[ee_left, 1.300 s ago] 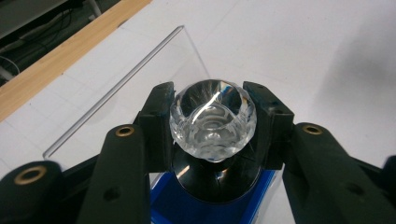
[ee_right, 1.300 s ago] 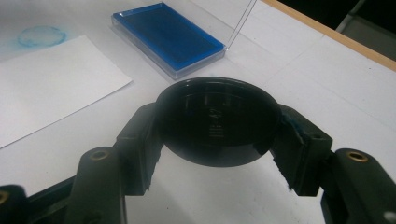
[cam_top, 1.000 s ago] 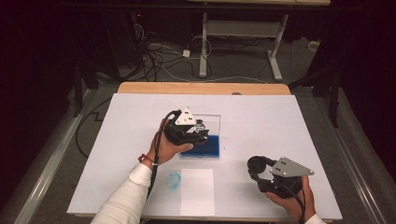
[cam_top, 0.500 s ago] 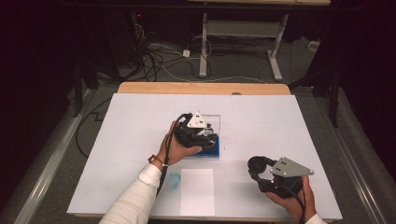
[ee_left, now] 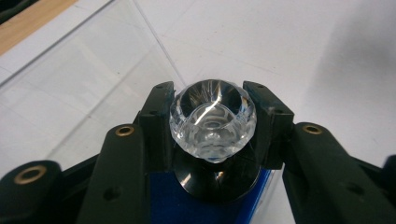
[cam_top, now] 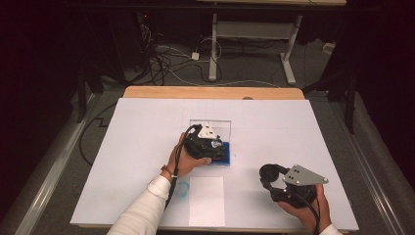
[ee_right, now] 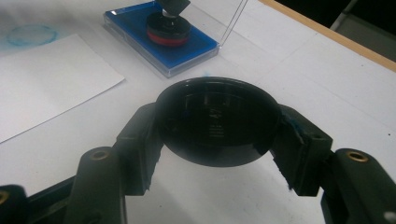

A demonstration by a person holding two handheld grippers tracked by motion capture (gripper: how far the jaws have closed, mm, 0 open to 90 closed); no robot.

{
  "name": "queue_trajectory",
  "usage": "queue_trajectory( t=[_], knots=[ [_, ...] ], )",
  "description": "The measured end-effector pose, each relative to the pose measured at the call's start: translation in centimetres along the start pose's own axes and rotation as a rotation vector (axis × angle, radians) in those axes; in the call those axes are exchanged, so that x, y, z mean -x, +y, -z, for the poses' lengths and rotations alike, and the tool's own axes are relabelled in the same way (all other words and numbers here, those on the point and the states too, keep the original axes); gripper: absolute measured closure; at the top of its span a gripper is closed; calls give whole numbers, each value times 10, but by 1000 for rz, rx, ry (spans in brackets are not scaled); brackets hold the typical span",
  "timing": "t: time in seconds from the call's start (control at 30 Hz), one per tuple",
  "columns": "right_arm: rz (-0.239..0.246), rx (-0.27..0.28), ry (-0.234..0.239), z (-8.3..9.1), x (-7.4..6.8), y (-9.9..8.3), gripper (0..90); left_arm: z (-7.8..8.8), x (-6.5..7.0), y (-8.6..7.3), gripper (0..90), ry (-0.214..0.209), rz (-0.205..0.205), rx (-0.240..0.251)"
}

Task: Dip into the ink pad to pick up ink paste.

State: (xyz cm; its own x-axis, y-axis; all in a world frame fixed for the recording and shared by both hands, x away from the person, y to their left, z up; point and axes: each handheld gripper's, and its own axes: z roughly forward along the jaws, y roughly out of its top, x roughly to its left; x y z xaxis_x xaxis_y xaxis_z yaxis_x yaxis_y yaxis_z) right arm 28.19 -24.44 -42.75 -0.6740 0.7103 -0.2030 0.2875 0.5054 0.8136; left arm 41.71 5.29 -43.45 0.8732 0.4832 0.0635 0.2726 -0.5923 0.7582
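Note:
A stamp with a clear faceted knob (ee_left: 213,120) and a black round base (ee_left: 217,179) stands on the blue ink pad (ee_left: 168,207). My left gripper (ee_left: 213,122) is shut on the knob. From above, the left gripper (cam_top: 214,145) hangs over the ink pad (cam_top: 224,157) at mid-table. The right gripper view shows the stamp (ee_right: 168,29), red-banded, on the pad (ee_right: 189,50). My right gripper (ee_right: 218,126) is shut on a black round cap (ee_right: 218,119). It is held low at the front right of the table, where the right gripper (cam_top: 269,177) sits in the hand.
The ink pad's clear lid (cam_top: 215,127) lies open behind it. A white sheet of paper (cam_top: 207,199) lies near the front edge, with a faint blue ring mark (cam_top: 182,189) on the white table cover (cam_top: 293,127) to its left. A wooden table edge (cam_top: 210,93) runs along the far side.
My left gripper has carried the stamp a little right and down onto the blue ink pad. The right gripper with the black cap has stayed where it was.

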Motion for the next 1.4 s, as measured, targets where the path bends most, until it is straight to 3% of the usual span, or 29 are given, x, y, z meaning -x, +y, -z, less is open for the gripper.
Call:
queue_trajectory(
  t=[0.33, 0.6, 0.77, 1.4],
  knots=[
    [0, 7, -8, 2, 2, 1, 385, -4, 2, -2, 545, -4, -7, 0],
    [0, 3, -5, 1, 1, 1, 385, -4, -1, -11, 545, -25, 19, 46],
    [-7, 0, 0, 0, 0, 1, 385, -5, 1, -9, 544, -16, 1, 33],
    [-14, 4, 5, 1, 1, 1, 385, -5, -1, -9, 543, -40, 13, 22]
  ],
)
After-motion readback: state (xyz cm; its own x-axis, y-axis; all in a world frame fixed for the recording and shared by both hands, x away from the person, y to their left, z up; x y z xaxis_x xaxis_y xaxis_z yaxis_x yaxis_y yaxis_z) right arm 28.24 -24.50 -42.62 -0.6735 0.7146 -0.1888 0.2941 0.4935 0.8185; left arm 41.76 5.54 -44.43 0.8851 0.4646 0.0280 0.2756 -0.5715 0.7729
